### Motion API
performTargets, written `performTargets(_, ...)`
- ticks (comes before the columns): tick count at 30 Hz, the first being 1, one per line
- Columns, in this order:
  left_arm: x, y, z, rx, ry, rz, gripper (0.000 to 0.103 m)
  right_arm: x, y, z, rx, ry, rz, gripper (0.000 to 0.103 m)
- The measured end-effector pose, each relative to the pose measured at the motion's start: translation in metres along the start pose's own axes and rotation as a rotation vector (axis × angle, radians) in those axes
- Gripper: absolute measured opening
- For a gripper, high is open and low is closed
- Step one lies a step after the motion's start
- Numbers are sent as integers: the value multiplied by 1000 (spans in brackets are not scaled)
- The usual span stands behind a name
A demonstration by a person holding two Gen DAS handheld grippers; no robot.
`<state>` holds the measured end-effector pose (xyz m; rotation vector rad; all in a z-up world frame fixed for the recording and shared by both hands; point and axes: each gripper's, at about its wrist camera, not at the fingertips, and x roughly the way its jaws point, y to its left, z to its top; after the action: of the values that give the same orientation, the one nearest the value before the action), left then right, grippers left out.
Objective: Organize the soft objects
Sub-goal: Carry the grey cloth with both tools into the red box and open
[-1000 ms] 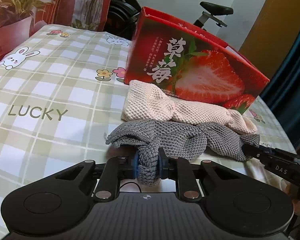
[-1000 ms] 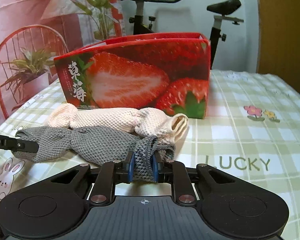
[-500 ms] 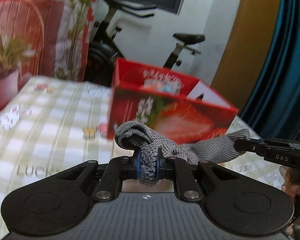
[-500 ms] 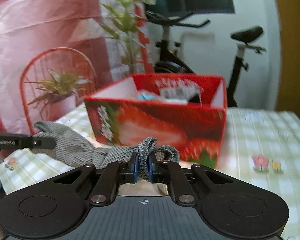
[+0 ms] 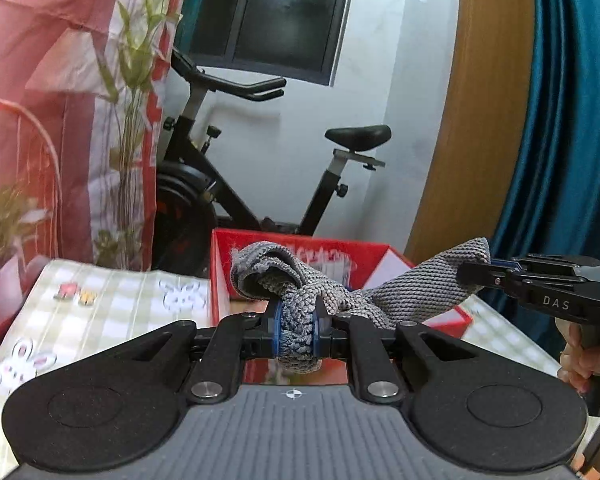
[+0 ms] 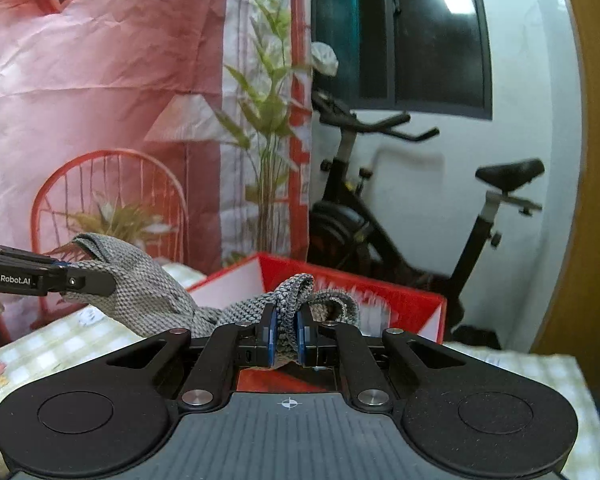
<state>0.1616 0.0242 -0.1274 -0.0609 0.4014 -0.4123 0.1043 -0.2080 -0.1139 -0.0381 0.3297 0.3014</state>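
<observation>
A grey knitted cloth (image 5: 412, 292) hangs stretched between my two grippers, above the open red strawberry box (image 5: 364, 248). My left gripper (image 5: 297, 330) is shut on one end of the cloth. My right gripper (image 6: 287, 336) is shut on the other end (image 6: 140, 284). In the left wrist view the right gripper (image 5: 484, 272) shows at the right, pinching the cloth's corner. In the right wrist view the left gripper (image 6: 80, 280) shows at the left, pinching the cloth. The box (image 6: 400, 300) lies just ahead and below. The beige cloth is out of sight.
The table has a green checked cover (image 5: 112, 300) with rabbit and flower prints. An exercise bike (image 5: 236, 184) stands behind the box. A pink printed backdrop (image 6: 100, 100) hangs at the left. A blue curtain (image 5: 572, 140) and a wooden door (image 5: 484, 120) are at the right.
Both grippers have lifted the grey cloth off the table and raised it higher, carrying it over the red box. The beige cloth has dropped out of view.
</observation>
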Motion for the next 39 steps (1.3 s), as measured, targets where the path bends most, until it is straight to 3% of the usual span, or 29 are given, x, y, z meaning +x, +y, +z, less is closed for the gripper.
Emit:
performTargets(8,53,0,12,-14,119,-57,15,42,-16,16,-22,19,-48,9)
performTargets(18,106,1,10,28,280,-88,15,78,-40,-24,80,175,-81,9)
performTargets(22,119,-3,12,74,325,-70,16,88,-41,-38,115,217,-85,9)
performTargets(29,131,-8,14,130,328,-17,18,91,-36,-45,107,239,-88,12)
performTargets(32,128,-10,15,157,318,-18,37,85,-31,-45,84,226,-97,24)
performTargets(34,124,-12,15,171,305,-14,57,81,-30,-44,66,222,-104,29)
performTargets(38,114,-15,17,184,277,-19,77,76,-28,-42,62,222,-135,56)
performTargets(39,112,-17,17,187,269,-19,88,74,-28,-41,63,219,-143,60)
